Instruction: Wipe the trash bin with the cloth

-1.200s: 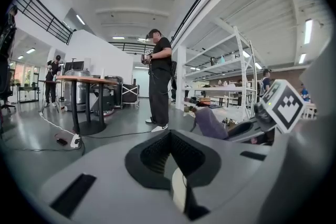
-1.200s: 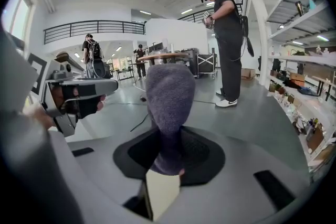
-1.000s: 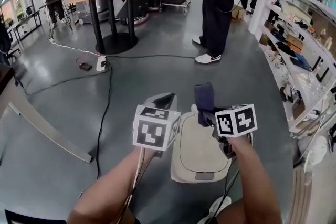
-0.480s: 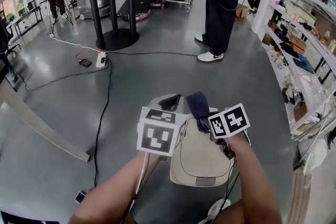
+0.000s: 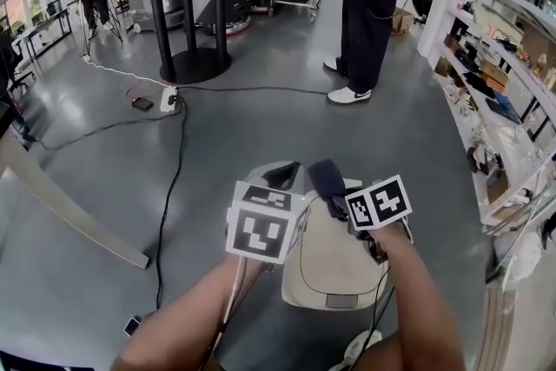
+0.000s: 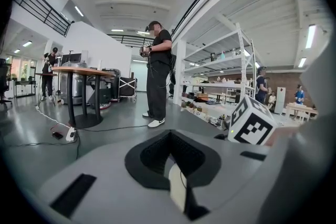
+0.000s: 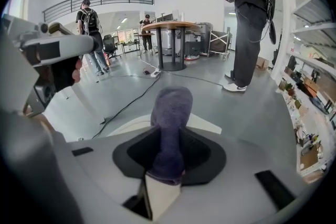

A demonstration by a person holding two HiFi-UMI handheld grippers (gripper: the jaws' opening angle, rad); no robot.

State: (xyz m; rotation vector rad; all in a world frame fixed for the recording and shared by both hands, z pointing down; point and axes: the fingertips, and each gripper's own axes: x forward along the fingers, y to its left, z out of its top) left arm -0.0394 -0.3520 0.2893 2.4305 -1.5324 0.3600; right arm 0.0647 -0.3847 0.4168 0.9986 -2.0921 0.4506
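cloth lowered toward trash bin lid | right tongs clamp cloth | left tongs closed, empty

Your trash bin is the cream one, upright on the grey floor right below you — rounded-rectangle lid shut, grey tab at its near edge. The cloth is dark purplish-blue and bunched into a thick roll. It's pinched in your right gripper fingers, poking out over the lid's far end — can't tell if it touches.
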